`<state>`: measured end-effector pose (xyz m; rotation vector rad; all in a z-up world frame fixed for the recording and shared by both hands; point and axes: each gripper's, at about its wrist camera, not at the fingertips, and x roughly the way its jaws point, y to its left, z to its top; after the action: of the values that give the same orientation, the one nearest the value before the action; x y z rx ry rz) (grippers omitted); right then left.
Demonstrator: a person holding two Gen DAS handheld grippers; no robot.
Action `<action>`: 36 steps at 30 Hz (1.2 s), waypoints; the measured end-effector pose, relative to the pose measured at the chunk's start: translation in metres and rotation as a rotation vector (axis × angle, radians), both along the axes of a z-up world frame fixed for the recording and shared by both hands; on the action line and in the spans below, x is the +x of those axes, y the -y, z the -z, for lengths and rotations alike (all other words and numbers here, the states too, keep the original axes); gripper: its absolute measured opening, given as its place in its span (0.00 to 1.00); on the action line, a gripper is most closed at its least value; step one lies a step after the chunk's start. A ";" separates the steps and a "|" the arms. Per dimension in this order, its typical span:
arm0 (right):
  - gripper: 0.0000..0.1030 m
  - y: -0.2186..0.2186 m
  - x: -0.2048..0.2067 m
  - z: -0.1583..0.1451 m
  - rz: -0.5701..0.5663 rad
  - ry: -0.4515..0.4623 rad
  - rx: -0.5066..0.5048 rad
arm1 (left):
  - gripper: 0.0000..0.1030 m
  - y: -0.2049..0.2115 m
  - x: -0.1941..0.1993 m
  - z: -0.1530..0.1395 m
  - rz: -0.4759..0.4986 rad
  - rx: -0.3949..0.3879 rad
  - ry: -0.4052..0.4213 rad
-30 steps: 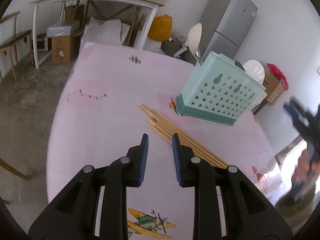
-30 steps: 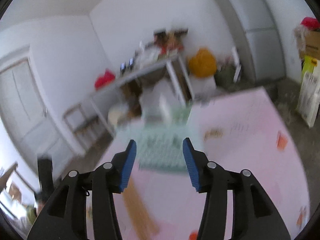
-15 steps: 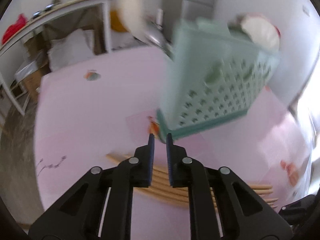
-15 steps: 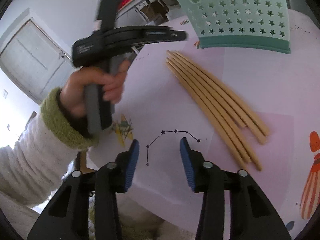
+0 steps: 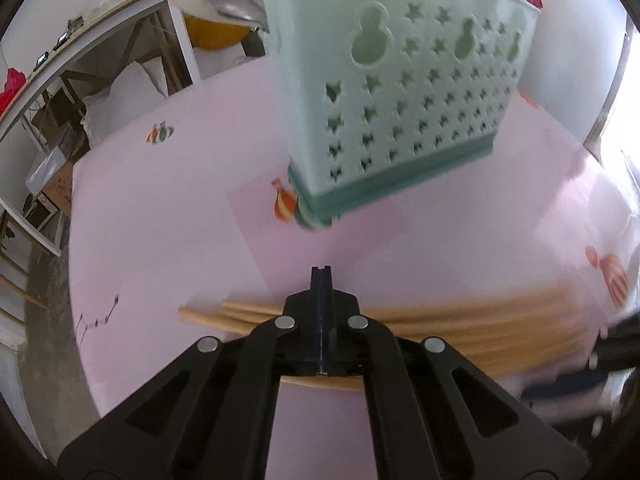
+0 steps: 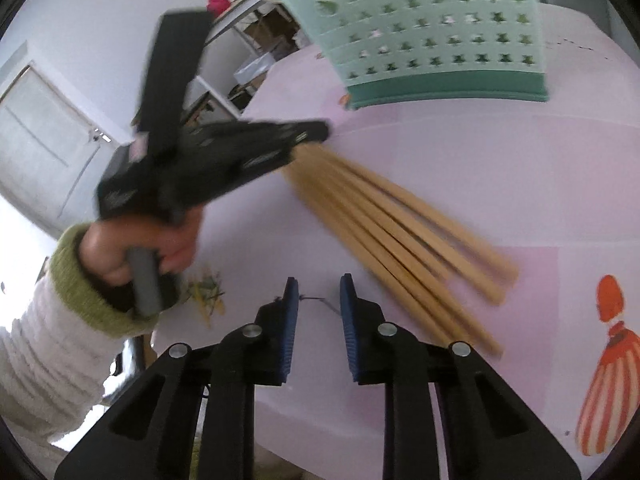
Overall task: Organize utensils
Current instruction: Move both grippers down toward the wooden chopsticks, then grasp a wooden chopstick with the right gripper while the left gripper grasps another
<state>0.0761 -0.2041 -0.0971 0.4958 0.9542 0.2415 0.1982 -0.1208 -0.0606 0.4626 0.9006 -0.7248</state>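
Hidden, cropped and blurred bits from my two wrist views

My left gripper [image 5: 321, 276] covers the middle of the chopsticks [image 5: 248, 314], and their right-hand ends smear into blur; I can't count them. The rack [image 5: 404, 92] is cut off by the top edge in both views, so its contents are hidden. At the tablecloth's [image 5: 160, 240] right edge a dark blurred shape is unreadable. In the right view, the left gripper's tip hides the chopstick ends.

Pink-clothed table [image 5: 168, 216] bears chopsticks [image 6: 404, 228] and green basket [image 5: 404, 112].
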 end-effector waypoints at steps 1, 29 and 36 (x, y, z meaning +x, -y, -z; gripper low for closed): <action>0.20 0.004 -0.001 -0.001 0.017 -0.002 -0.006 | 0.00 -0.004 -0.003 0.000 -0.003 0.004 -0.015; 0.14 0.051 0.018 -0.010 0.177 -0.012 -0.105 | 0.00 -0.039 -0.108 0.012 -0.114 -0.357 -0.506; 0.14 0.061 0.012 -0.014 0.171 -0.007 -0.154 | 0.00 -0.028 -0.129 0.014 -0.076 -0.399 -0.524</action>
<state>0.0884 -0.2649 -0.0828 0.4337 0.9234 0.0117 0.0696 -0.0928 -0.0746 -0.1268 1.2166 -0.9496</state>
